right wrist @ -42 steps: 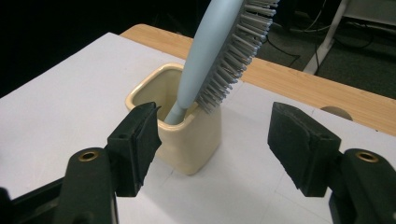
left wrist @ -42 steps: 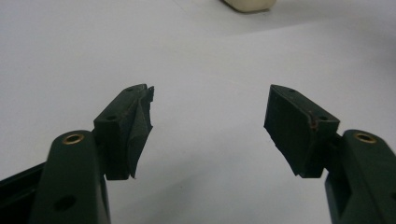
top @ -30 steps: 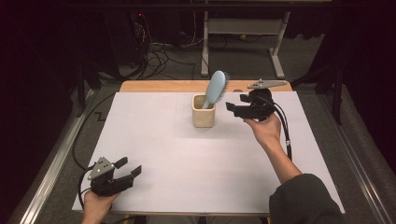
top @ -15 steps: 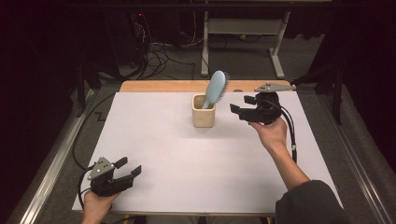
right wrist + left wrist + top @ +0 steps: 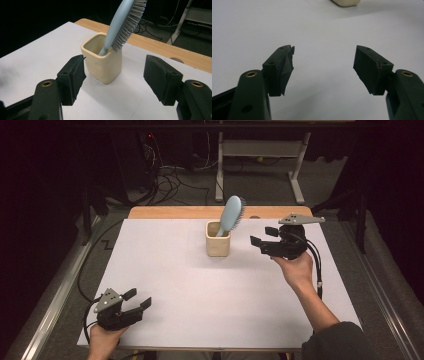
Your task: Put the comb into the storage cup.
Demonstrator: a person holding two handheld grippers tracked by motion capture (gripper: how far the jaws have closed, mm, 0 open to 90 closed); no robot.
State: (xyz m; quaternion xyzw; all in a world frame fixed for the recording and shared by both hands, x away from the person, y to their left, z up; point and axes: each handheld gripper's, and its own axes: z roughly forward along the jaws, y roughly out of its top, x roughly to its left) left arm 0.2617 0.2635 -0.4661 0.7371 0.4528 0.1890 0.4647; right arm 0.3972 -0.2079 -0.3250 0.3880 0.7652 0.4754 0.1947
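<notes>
A lab: white-covered table (image 5: 200,295), floor cables (image 5: 170,177), metal stand (image 5: 260,150)

Our right hand-held gripper (image 5: 264,237) sits farther from the cup (image 5: 218,239) than it did a second ago. It began just beside the cup, close to the hairbrush (image 5: 231,214) leaning out of it, and now a clear strip of white counter (image 5: 200,290) shows between them. It has slid off to the right in the high view, toward the counter's right edge, and our hand (image 5: 296,269) and forearm have swung out that way with it. Its jaws point back at the cup, with nothing between them.
</notes>
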